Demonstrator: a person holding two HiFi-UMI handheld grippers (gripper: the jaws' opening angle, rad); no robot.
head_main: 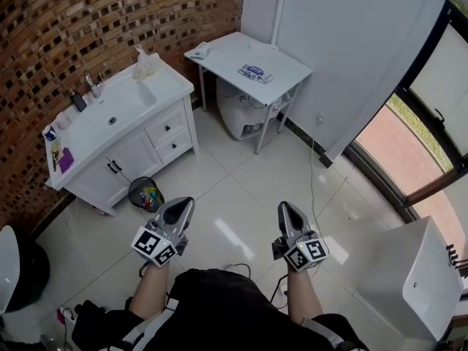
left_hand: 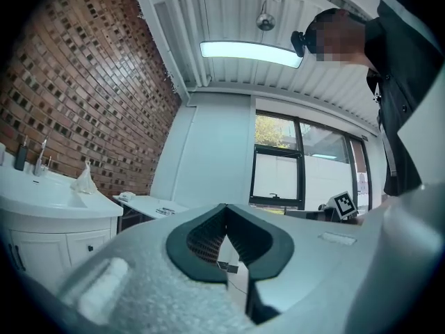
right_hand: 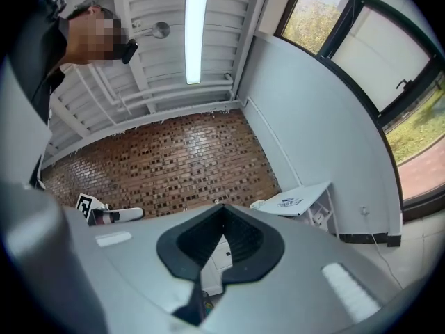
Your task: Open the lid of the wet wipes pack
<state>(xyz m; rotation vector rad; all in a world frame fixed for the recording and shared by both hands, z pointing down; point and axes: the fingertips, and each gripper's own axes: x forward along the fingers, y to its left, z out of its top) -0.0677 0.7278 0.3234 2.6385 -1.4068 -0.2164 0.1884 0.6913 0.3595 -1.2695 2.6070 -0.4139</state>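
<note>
A flat wet wipes pack (head_main: 255,73) with blue print lies on a small white table (head_main: 281,57) by the far wall; it also shows small in the right gripper view as the pack (right_hand: 290,202) and faintly in the left gripper view as the pack (left_hand: 165,211). My left gripper (head_main: 185,204) and right gripper (head_main: 284,208) are held low in front of my body over the tiled floor, far short of the table. Both are shut with nothing in them. In their own views the left gripper (left_hand: 224,209) and right gripper (right_hand: 222,209) show jaws closed tip to tip.
A white vanity with basin (head_main: 110,119) stands along the brick wall at left, a small bin (head_main: 146,193) at its foot. A white toilet-like fixture (head_main: 241,115) sits under the table. A white tub (head_main: 417,280) is at right. Cables (head_main: 241,269) lie on the floor near my feet.
</note>
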